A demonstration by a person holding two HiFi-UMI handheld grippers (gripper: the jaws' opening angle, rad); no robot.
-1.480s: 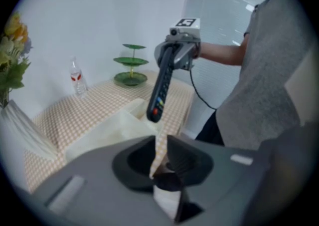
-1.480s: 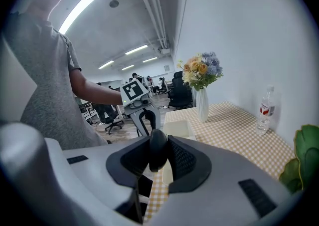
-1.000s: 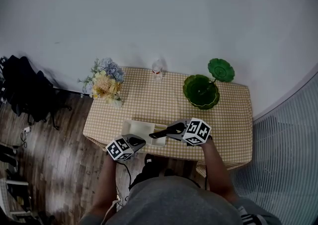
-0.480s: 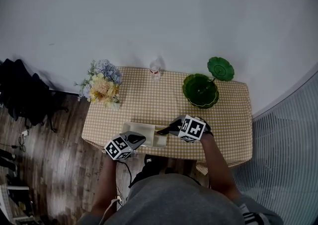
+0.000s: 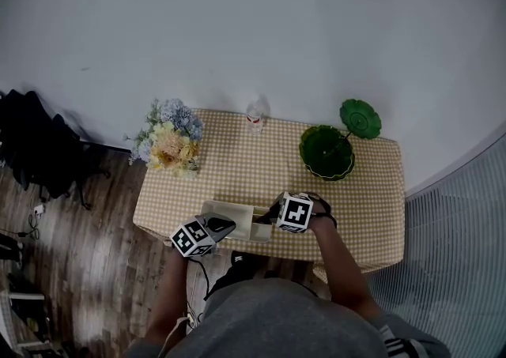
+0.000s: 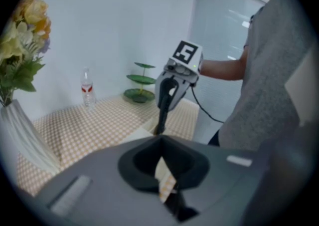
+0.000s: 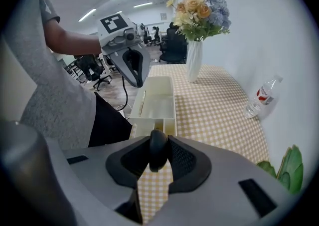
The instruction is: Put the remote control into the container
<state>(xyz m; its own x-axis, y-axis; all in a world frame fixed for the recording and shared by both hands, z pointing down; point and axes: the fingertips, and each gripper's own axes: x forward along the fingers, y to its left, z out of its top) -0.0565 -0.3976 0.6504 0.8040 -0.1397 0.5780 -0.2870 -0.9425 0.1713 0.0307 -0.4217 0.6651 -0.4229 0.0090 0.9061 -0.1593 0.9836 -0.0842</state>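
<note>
A black remote control (image 6: 161, 116) hangs steeply tip-down, and my right gripper (image 6: 173, 84) is shut on its upper end. In the right gripper view the remote's rounded end (image 7: 158, 149) sits pressed between the two pads. Its lower tip is over the near, divided end of the white container (image 7: 157, 104). That container (image 5: 232, 212) lies at the table's front edge. My left gripper (image 5: 212, 227) hovers at the container's left end, jaws shut and empty. The right gripper (image 5: 274, 210) is at the container's right end.
A vase of flowers (image 5: 170, 137) stands at the table's left back corner. A water bottle (image 5: 254, 115) is at the back middle and a green tiered dish (image 5: 326, 151) at the back right. The checked tablecloth (image 5: 364, 198) covers the table.
The right gripper has tipped downward and sunk, swinging the remote from nearly level to steeply down over the container's right end. The left gripper has stayed by the container's left end.
</note>
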